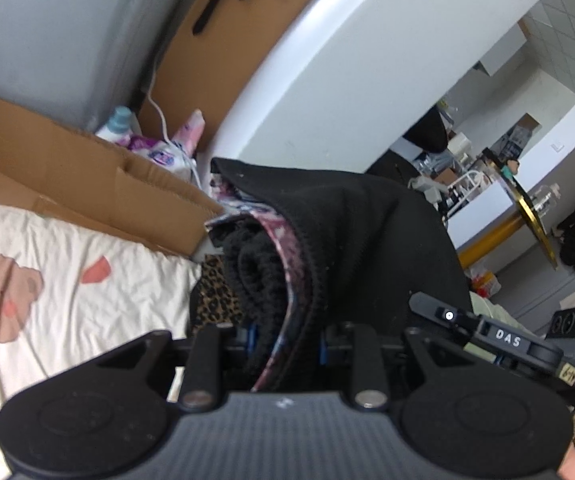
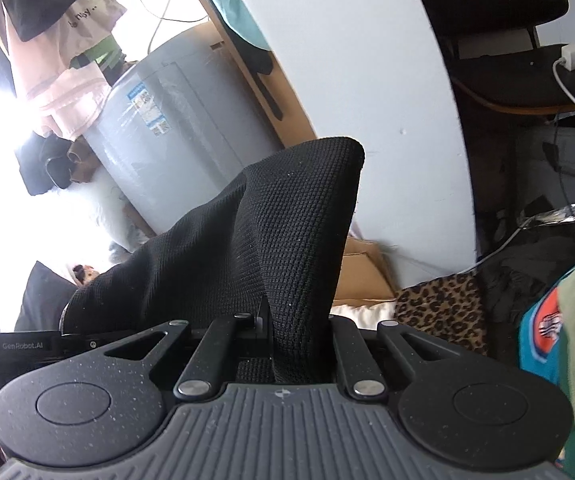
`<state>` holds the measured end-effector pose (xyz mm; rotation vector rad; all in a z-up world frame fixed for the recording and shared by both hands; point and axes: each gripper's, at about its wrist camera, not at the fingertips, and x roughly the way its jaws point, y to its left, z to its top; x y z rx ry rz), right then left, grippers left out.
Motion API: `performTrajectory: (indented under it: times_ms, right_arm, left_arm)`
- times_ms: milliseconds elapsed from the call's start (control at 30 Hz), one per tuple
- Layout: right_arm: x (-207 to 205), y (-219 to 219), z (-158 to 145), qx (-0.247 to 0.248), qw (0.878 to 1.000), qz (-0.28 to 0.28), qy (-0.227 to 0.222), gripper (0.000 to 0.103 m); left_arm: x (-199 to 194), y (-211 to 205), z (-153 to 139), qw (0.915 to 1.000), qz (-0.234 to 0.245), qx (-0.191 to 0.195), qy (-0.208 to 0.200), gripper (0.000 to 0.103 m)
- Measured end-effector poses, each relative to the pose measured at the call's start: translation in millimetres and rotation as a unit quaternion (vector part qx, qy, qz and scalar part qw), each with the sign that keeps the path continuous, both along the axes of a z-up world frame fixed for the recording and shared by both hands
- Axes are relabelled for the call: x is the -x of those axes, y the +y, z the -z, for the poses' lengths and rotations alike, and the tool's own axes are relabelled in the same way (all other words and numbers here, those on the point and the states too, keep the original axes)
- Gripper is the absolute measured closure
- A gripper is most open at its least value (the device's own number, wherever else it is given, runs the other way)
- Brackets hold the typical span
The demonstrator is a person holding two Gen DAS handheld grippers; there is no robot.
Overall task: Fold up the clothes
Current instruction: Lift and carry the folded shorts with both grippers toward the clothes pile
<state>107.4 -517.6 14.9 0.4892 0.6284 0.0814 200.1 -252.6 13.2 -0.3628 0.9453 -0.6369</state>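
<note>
While the left claw (image 1: 287,340) clamps the black knit garment (image 1: 351,232) with its floral lining, the right claw (image 2: 287,320) pinches the same cloth, lifted off the bed (image 1: 87,264).

Open white bear-print bedsheet (image 1: 67,264) lies left; a brown cardboard box (image 1: 87,184) and, apparently, a leopard-print cloth (image 1: 217,300) crowd its far edge.

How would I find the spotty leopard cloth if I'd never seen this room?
Find the white bedsheet with the brown bear. At its edge, below the cardboard box, lies the leopard cloth: tan with dark spots, unlike the plain black garment beside it.
</note>
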Motion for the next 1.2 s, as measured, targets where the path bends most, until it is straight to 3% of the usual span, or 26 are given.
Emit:
performTrajectory:
  times_ms: [433, 600, 933, 1200]
  right_arm:
    - [-17, -54, 48, 0.037, 0.998, 0.042, 0.032, 0.095]
    - [-29, -77, 82, 0.044, 0.996, 0.065, 0.046, 0.095]
    - [-45, -109, 151, 0.076, 0.989, 0.088, 0.088, 0.095]
    - [-54, -121, 206, 0.075, 0.987, 0.099, 0.1, 0.095]
  left_arm:
    - [-31, -53, 85, 0.9976, 0.039, 0.048, 0.031, 0.075]
    - [-45, -78, 121, 0.9967, 0.059, 0.046, 0.033, 0.074]
    - [-66, -114, 211, 0.991, 0.082, 0.074, 0.076, 0.074]
    - [-77, -123, 272, 0.9875, 0.091, 0.091, 0.091, 0.074]
